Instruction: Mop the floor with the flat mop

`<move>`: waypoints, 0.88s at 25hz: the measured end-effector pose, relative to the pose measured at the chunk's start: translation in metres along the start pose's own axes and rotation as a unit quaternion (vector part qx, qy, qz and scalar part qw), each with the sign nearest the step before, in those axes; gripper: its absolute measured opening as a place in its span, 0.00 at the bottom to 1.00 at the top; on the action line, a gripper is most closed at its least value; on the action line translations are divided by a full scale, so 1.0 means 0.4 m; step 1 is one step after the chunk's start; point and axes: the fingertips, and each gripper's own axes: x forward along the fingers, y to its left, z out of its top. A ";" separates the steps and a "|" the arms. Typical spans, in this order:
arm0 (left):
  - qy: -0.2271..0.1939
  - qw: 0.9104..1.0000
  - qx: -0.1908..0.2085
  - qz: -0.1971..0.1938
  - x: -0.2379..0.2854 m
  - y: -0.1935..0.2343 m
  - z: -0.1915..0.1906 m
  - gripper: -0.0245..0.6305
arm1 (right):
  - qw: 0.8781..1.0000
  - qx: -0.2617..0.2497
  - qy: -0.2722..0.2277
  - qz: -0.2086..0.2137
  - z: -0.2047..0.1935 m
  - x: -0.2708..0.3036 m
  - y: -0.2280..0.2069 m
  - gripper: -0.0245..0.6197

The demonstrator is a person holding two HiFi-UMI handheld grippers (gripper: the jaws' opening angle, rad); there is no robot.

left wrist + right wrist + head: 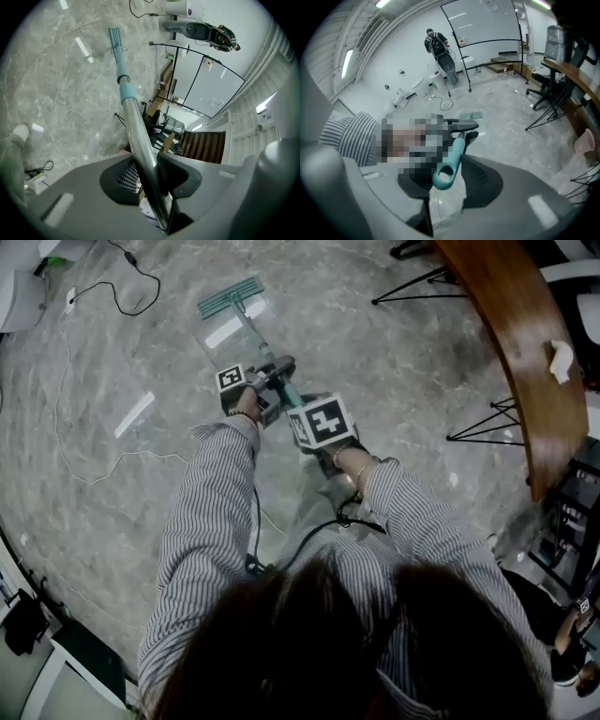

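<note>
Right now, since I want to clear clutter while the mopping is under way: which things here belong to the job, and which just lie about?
In use:
flat mop, clamped by left gripper and right gripper
floor

Lying about:
white cable
wooden desk
cloth on the desk

An office space: marble floor [394, 371], curved wooden desk [525, 343], glass partition [487, 23]

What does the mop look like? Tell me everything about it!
The flat mop has a thin teal head lying flat on the shiny grey floor, a silver metal pole with a teal collar, and a teal handle ending in a loop. It slants up from the floor towards the person. The left gripper is shut on the pole, the right gripper on the handle.
</note>
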 end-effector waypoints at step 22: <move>-0.016 1.000 0.000 0.001 0.007 0.007 0.036 0.20 | 0.999 0.044 -0.010 -0.002 0.009 0.028 -0.011 0.24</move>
